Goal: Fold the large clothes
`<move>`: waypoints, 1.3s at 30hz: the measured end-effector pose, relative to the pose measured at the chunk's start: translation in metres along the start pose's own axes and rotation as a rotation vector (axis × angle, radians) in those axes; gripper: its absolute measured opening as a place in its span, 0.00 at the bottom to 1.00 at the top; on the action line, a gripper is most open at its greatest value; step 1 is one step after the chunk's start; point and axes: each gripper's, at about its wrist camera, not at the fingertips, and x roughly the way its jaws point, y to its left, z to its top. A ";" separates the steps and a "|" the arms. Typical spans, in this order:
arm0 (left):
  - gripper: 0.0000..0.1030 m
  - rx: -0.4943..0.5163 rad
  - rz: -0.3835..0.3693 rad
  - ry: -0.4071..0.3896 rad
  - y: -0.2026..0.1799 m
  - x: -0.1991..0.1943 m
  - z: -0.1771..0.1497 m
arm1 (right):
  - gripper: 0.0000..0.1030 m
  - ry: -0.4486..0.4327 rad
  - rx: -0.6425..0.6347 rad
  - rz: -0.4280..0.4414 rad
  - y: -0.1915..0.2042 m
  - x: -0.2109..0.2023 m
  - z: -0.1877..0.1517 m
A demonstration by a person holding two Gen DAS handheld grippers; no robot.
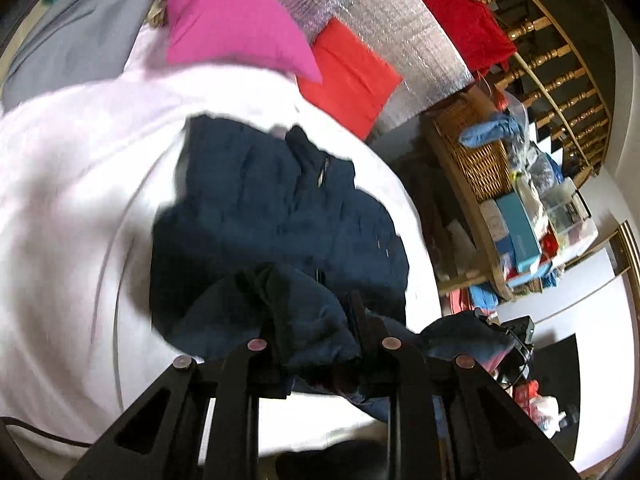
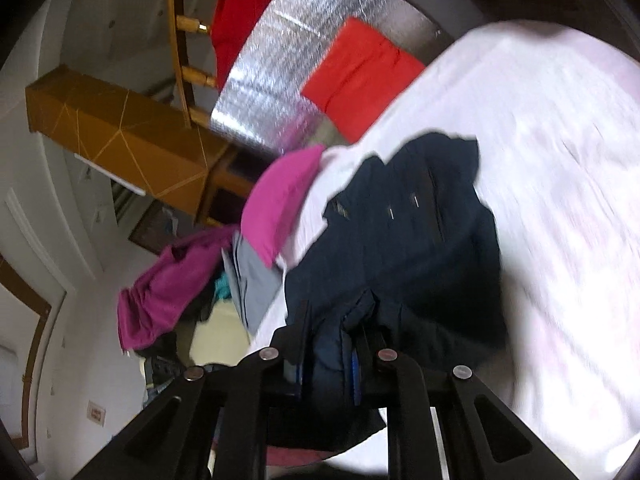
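gripping a bunched fold of the dark navy jacket (image 1: pixel 280 216), the left gripper (image 1: pixel 316 344) has its jaws drawn in close around the fabric, which bulges up between the two black fingers (image 1: pixel 360 316) and spills over them toward the camera. the right gripper (image 2: pixel 336 344) does the same at another edge of the jacket (image 2: pixel 400 240): its jaws are nearly together, pinching a thick roll of the padded cloth with a strip of blue lining showing between the fingers (image 2: pixel 298 332).

the jacket lies crumpled on a pale pink sheet (image 1: pixel 72 200) that covers the surface, its near part lifted off the sheet by both grippers while the far part rests on it. small light stitches or snaps show on the dark cloth in both views. both pictures are blurred, so finer detail of the jacket cannot be told.

far on the sheet in the left wrist view a magenta cloth (image 1: pixel 228 20) lies flat, with a folded orange-red cloth (image 1: pixel 348 76) just to its right on a silver quilted mat (image 1: pixel 380 12). a grey garment (image 1: pixel 76 40) sits at the far left. a red garment (image 1: pixel 452 12) hangs over a wooden railing (image 1: pixel 556 80) at the far right, and a wicker shelf (image 1: pixel 484 160) crowded with boxes and bags stands to the right of the sheet.

in the right wrist view a purple garment (image 2: pixel 168 292) hangs at the left edge of the sheet (image 2: pixel 560 200), below a long brown cardboard box (image 2: pixel 120 132).
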 end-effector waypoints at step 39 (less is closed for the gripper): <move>0.84 -0.298 -0.002 -0.333 0.083 0.118 0.174 | 0.83 -0.283 0.148 -0.089 -0.093 0.165 0.161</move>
